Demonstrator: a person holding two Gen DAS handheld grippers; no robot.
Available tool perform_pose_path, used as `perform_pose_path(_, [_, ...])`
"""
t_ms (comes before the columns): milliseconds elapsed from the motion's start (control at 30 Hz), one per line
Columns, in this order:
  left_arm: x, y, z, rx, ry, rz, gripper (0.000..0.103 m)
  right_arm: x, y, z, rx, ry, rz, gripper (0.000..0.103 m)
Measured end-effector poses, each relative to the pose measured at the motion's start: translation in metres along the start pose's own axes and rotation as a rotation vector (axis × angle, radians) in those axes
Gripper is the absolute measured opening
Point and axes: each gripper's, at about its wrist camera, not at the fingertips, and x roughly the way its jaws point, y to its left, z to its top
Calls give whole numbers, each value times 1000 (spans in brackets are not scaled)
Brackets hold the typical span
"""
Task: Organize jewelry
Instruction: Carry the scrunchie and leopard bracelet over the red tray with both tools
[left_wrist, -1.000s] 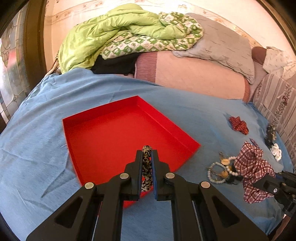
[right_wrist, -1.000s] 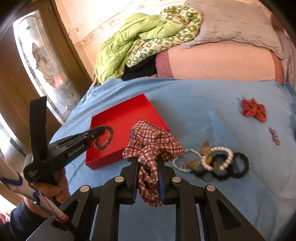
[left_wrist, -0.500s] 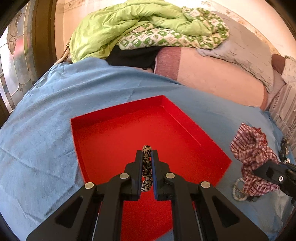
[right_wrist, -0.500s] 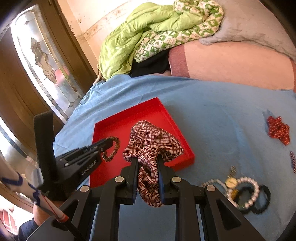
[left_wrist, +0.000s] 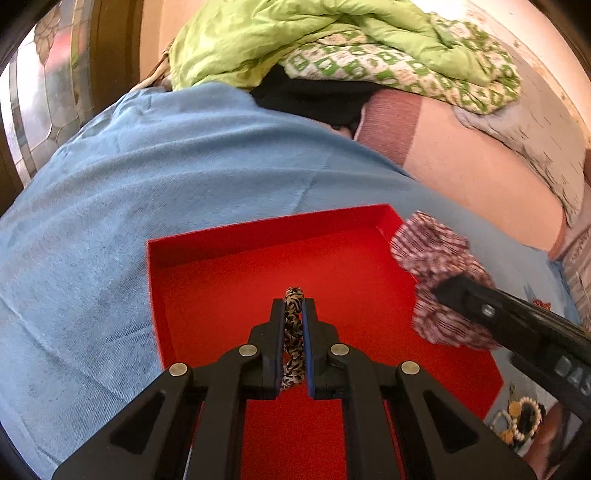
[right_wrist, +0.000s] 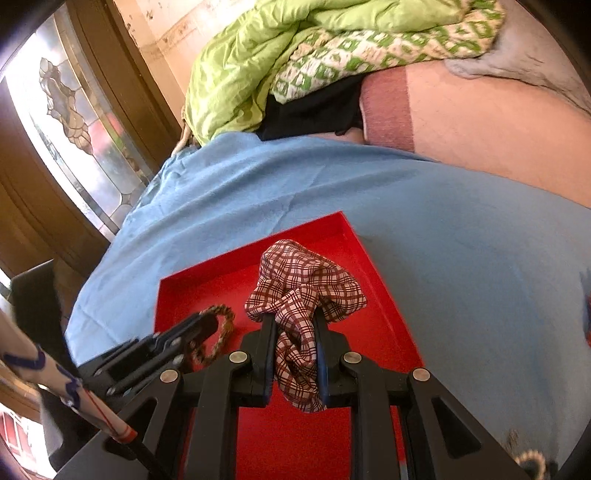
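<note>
Bracelet (left_wrist: 293, 332): spotted, pinched tight by the left gripper (left_wrist: 294, 306) over the red tray (left_wrist: 229, 280).
Scrunchie (right_wrist: 306, 295): checked, squeezed by the right gripper (right_wrist: 295, 325) over the tray's right side.

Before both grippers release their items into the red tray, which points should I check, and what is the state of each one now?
1. Left gripper shut on the leopard-print bracelet: ok.
2. Right gripper shut on the plaid scrunchie: ok.
3. Bracelet is over the red tray floor: ok.
4. Scrunchie is over the tray, near its right wall: ok.
5. Height of either item above the tray floor: cannot tell.
6. Tray floor under both items is bare: ok.
</note>
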Motion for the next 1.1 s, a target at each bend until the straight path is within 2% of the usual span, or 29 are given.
perform_pose_path(233, [6, 6, 3, -26, 3, 15, 9, 41, -4, 19, -6, 31, -19, 22])
perform_pose_path(333, [7, 6, 4, -26, 7, 14, 9, 49, 1, 19, -66, 18, -57, 24])
perform_pose_path(567, [6, 6, 2, -17, 7, 25, 9, 59, 4, 12, -87, 36, -53, 26])
perform_pose_path(600, [6, 6, 3, -16, 6, 26, 9, 58, 5, 11, -93, 34, -52, 27])
perform_pose_path(633, [5, 7, 3, -15, 4, 27, 9, 58, 7, 10, -101, 32, -51, 33])
perform_pose_path(700, [3, 7, 3, -8, 1, 35, 9, 56, 9, 6, -107, 37, -69, 37])
perform_pose_path(900, [-4, 6, 0, 18, 2, 37, 9, 35, -4, -27, 61, 37, -100, 37])
perform_pose_path(1100, [-6, 3, -5, 48, 19, 16, 9, 10, -11, -49, 161, -7, -105, 37])
